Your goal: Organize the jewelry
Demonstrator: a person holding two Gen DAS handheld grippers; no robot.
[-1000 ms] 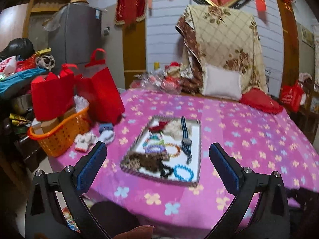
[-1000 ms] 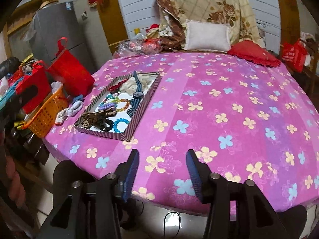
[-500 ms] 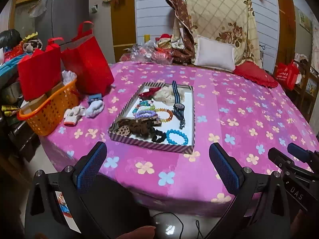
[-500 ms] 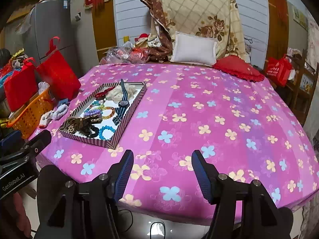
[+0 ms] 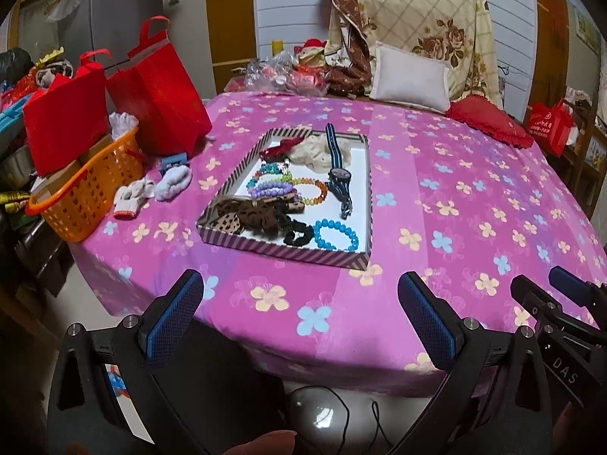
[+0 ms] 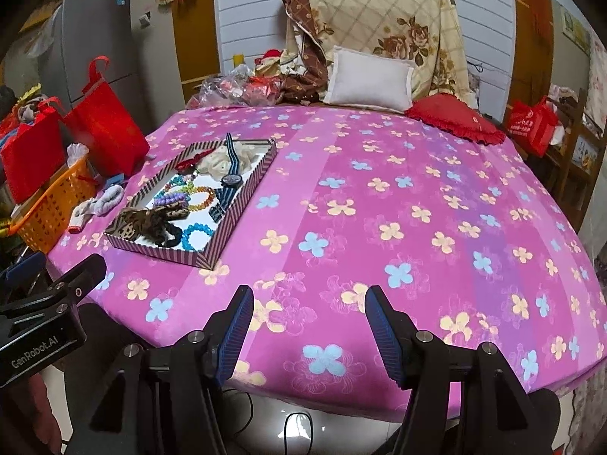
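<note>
The tabletop [image 5: 436, 204], draped in soft pink flowered cloth, could let the striped cardboard tray [image 5: 288, 252] slide or the cloth bunch if anything nudges it. The jewelry lies tangled inside that shallow rectangular tray, left of centre: a leopard-print fabric piece [image 5: 246, 218] overlaps a black hair tie, so lifting one may drag others. The glossy blue bead bracelet [image 5: 335, 233] may roll. Left tongs [image 5: 299, 311] and right tongs [image 6: 307, 322] both stand spread and empty, the right having just widened.

The black body of the left gripper [image 6: 41, 326], seen from the right wrist, reads "GenRobot.AI" in white, while the black body of the right gripper [image 5: 561, 345], seen from the left wrist, shows "DAS".
</note>
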